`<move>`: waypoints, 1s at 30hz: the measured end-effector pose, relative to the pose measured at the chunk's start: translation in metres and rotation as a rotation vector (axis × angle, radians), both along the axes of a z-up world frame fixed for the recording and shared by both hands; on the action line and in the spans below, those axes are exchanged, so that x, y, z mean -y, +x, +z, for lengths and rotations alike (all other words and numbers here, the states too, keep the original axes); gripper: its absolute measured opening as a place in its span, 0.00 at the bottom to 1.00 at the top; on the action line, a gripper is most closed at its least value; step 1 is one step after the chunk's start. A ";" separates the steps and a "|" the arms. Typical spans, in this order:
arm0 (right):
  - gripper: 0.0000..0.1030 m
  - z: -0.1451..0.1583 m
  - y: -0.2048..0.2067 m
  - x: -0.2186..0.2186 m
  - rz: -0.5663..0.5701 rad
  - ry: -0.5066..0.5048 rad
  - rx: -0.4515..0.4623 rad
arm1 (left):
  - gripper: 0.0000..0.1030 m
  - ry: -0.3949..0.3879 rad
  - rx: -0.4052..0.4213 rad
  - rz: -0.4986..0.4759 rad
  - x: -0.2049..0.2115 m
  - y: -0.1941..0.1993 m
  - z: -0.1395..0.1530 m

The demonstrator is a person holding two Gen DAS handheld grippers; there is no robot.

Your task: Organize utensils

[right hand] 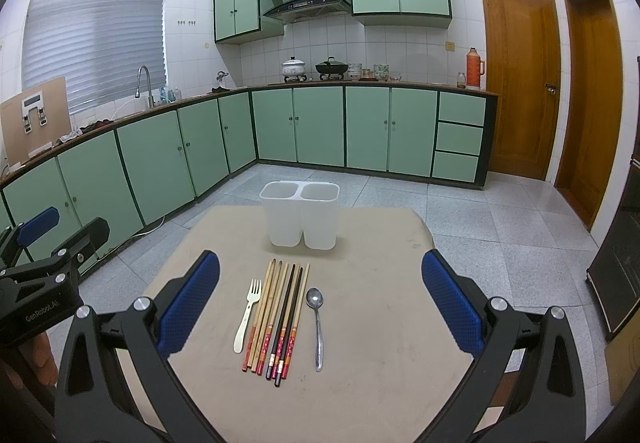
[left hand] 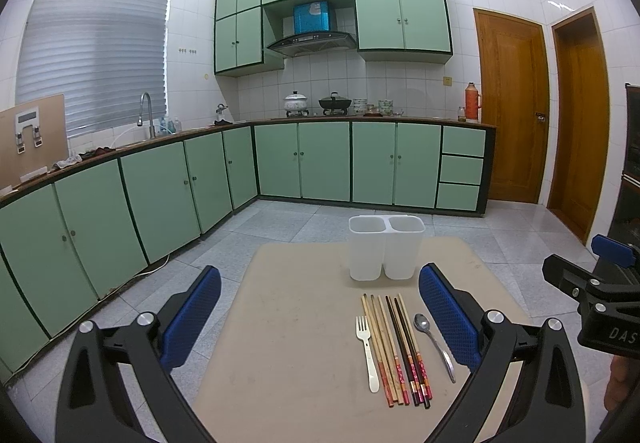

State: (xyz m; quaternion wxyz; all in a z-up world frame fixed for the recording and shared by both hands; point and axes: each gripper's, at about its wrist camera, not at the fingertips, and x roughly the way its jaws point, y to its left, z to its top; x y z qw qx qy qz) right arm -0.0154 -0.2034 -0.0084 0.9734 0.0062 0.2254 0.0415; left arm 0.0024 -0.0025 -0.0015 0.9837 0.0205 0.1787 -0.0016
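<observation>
A white two-compartment utensil holder [left hand: 385, 248] [right hand: 300, 214] stands empty at the far side of a beige table [left hand: 296, 323] [right hand: 380, 323]. In front of it lie a white plastic fork [left hand: 367, 351] [right hand: 248, 313], several chopsticks [left hand: 398, 351] [right hand: 280, 319] side by side, and a metal spoon [left hand: 434, 343] [right hand: 317, 323]. My left gripper [left hand: 320, 319] is open and empty above the table's left part. My right gripper [right hand: 320, 315] is open and empty above the utensils. Each gripper shows at the edge of the other's view.
The table stands on a grey tiled floor [right hand: 500, 223]. Green kitchen cabinets [left hand: 320, 163] run along the left and back walls. Two wooden doors [right hand: 520, 83] are at the right. A dark cabinet [right hand: 624, 263] stands at the far right.
</observation>
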 end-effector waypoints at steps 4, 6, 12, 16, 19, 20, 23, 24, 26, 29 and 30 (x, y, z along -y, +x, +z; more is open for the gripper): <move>0.95 0.000 0.000 0.000 0.000 0.000 -0.001 | 0.94 0.000 0.001 0.000 0.000 0.000 0.000; 0.95 0.000 0.000 0.000 0.000 0.000 0.000 | 0.94 0.001 0.000 0.000 0.000 0.000 0.000; 0.95 0.000 0.000 0.000 0.000 -0.001 0.000 | 0.94 0.002 0.000 0.000 0.000 0.000 0.000; 0.95 0.001 0.000 -0.001 0.000 0.000 0.001 | 0.94 0.002 0.000 0.000 0.000 0.000 0.000; 0.95 0.001 0.000 -0.001 0.000 0.000 0.001 | 0.94 0.002 0.000 0.000 0.000 0.000 0.000; 0.95 0.001 0.000 -0.001 0.000 0.000 0.000 | 0.94 0.002 -0.001 0.000 0.001 0.000 -0.001; 0.95 0.001 0.000 -0.002 -0.001 0.000 0.000 | 0.94 0.002 0.000 0.000 0.000 0.000 -0.001; 0.95 0.001 0.000 -0.002 -0.001 0.000 0.000 | 0.94 0.002 -0.001 0.000 0.000 0.000 -0.001; 0.95 0.001 0.001 0.004 -0.002 0.001 0.000 | 0.94 0.003 -0.001 0.000 0.001 0.000 -0.001; 0.95 0.000 0.000 0.007 -0.006 0.003 -0.005 | 0.94 0.001 -0.002 0.000 0.000 0.000 -0.001; 0.95 0.000 0.001 0.008 -0.006 0.003 -0.005 | 0.94 0.002 -0.003 0.000 0.000 0.000 -0.001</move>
